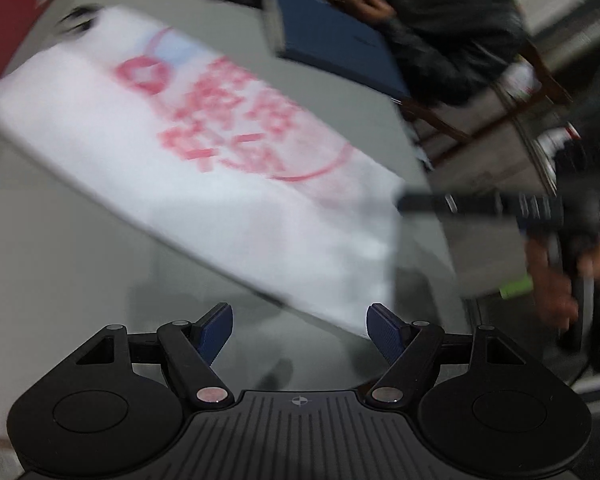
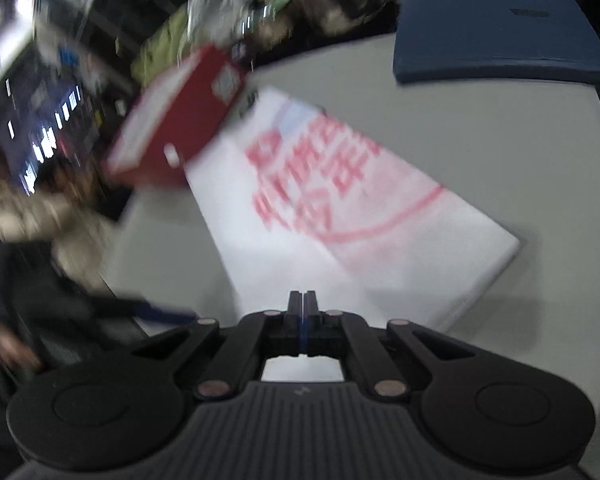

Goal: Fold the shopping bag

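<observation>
Left gripper [image 1: 299,330] is spread wide with nothing between its blue pads, hanging just over the near edge of the white shopping bag [image 1: 188,152]. Right gripper [image 2: 303,312] is clamped fully closed; in the left view its tips sit at the bag's corner, too blurry to call a grip. Bag lies flat on the grey table [image 2: 480,128], red print up, beside a red box [image 2: 176,120].
</observation>
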